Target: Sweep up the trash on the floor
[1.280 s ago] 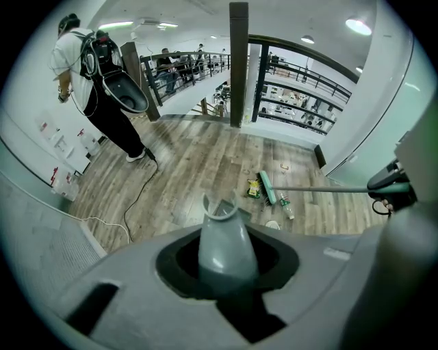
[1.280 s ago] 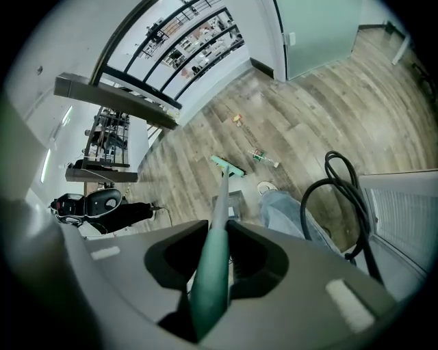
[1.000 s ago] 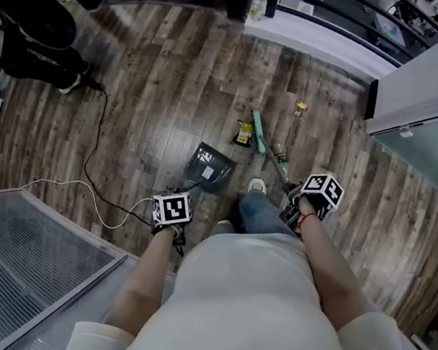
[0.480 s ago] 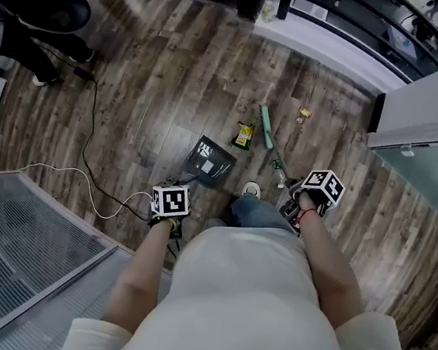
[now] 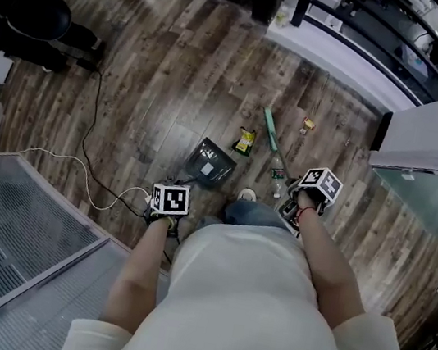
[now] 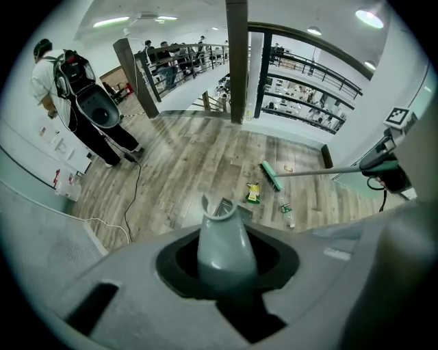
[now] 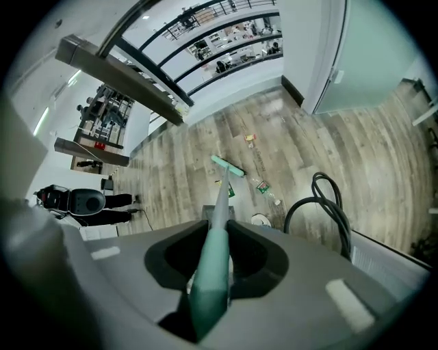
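Observation:
A green broom head (image 5: 270,129) rests on the wood floor just right of a yellow wrapper (image 5: 245,140). A plastic bottle (image 5: 278,172) lies nearer my feet, and a small wrapper (image 5: 307,126) lies further out. My right gripper (image 5: 307,196) is shut on the broom handle (image 7: 212,273), which runs out to the broom head (image 7: 227,166). My left gripper (image 5: 170,203) is shut on the grey dustpan handle (image 6: 224,243). The dark dustpan (image 5: 208,162) sits on the floor left of the trash.
A person with a backpack vacuum (image 6: 75,102) stands at the far left, and a black cable (image 5: 95,120) trails across the floor from there. A glass partition (image 5: 15,252) is at my left and a black hose (image 7: 325,205) at my right. Railings and a post (image 6: 238,61) close off the far side.
The broom head has drawn slightly up and away from the yellow wrapper. The head view has shifted, and both grippers keep their hold.

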The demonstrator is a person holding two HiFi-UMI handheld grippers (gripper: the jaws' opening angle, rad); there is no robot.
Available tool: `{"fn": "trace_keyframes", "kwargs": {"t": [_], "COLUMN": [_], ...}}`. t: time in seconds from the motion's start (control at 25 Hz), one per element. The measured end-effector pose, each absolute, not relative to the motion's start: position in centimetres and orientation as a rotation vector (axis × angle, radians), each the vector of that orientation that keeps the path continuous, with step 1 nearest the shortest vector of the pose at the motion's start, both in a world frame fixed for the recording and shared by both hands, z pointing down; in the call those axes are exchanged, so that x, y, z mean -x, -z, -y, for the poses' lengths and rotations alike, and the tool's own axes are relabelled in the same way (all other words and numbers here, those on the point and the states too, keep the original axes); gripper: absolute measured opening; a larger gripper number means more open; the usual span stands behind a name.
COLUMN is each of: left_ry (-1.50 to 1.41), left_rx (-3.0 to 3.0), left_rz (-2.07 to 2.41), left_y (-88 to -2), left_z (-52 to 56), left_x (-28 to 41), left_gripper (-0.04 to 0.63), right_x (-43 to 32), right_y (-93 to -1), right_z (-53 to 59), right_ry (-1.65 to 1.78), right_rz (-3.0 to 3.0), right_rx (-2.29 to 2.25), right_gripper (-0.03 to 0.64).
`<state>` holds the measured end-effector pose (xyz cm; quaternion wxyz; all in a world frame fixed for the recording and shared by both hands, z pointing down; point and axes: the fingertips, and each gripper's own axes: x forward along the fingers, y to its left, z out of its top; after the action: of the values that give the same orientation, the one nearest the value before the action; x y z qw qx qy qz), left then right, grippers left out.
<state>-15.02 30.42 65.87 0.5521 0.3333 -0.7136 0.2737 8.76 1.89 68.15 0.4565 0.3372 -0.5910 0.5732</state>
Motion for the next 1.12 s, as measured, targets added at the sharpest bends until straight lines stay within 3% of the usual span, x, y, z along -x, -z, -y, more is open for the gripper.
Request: {"fn": "trace_keyframes", "kwargs": {"t": [1.12], "left_ry": [-0.674], "left_rx": [-0.77], "left_rz": [1.687], "left_y": [-66.9], "left_z": [-30.3], "left_x": [15.2], "left_gripper": [0.092], "right_x": [-4.6], "right_y": [-71.3], "right_z": [-5.2], "right_ry": [-1.271], "right_rz": [1.379], "right_rx": [-0.643], "right_gripper": [0.097]}}
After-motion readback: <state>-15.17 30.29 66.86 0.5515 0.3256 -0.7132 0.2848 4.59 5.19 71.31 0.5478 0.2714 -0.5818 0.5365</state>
